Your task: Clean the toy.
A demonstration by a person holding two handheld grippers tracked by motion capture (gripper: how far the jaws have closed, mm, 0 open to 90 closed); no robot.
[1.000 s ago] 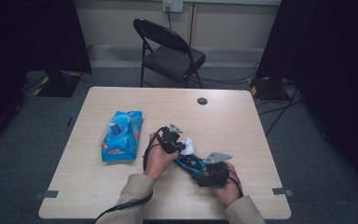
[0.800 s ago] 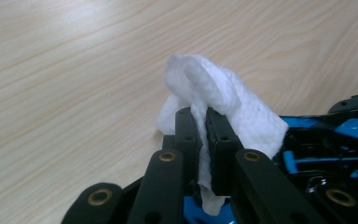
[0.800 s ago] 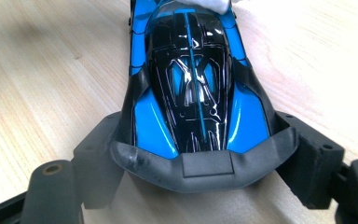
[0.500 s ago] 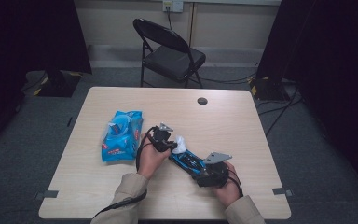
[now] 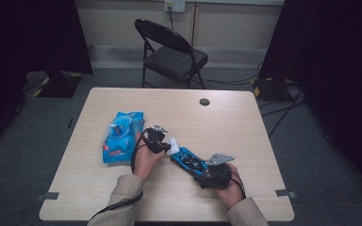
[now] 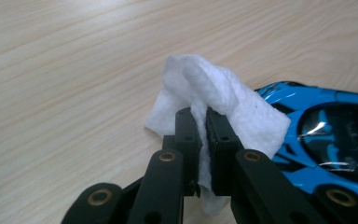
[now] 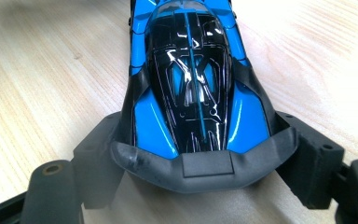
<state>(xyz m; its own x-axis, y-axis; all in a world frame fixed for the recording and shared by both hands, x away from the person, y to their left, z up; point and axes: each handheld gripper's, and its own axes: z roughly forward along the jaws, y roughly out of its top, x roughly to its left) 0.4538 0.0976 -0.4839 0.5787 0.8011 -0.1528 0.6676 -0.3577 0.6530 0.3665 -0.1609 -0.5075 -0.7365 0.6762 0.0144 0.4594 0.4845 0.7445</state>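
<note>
**Two handheld grippers working on a blue toy car with a white wipe**

A person is sitting at a pale wood counter [image 5: 245, 127], holding a gripper in each hand. In the high view, the left gripper [image 5: 162, 143] is reaching toward the middle of the counter and the right gripper [image 5: 206, 170] is lying just beyond the person's right hand [image 5: 228, 190]. A blue and black toy car [image 5: 188, 161] is stretching between the two, nose toward the left gripper.

The left gripper view is showing what the high view cannot: its fingers [image 6: 186, 133] are clenched on a folded white wipe [image 6: 223, 100], the tissue pinched between the pads and hanging just beside the car's front end [image 6: 326, 135]; whether wipe and car are touching cannot be told.

The right gripper view is looking along the car's roof [image 7: 191, 70]. Its fingers [image 7: 95, 163] are grasping the car's grey rear end from both sides, one against each flank.

The high view alone is showing a blue packet [image 5: 120, 136] lying on the counter to the left of the left hand [image 5: 146, 160], with red and white print too small to read, and a folding chair [image 5: 172, 52] standing beyond the counter.
</note>
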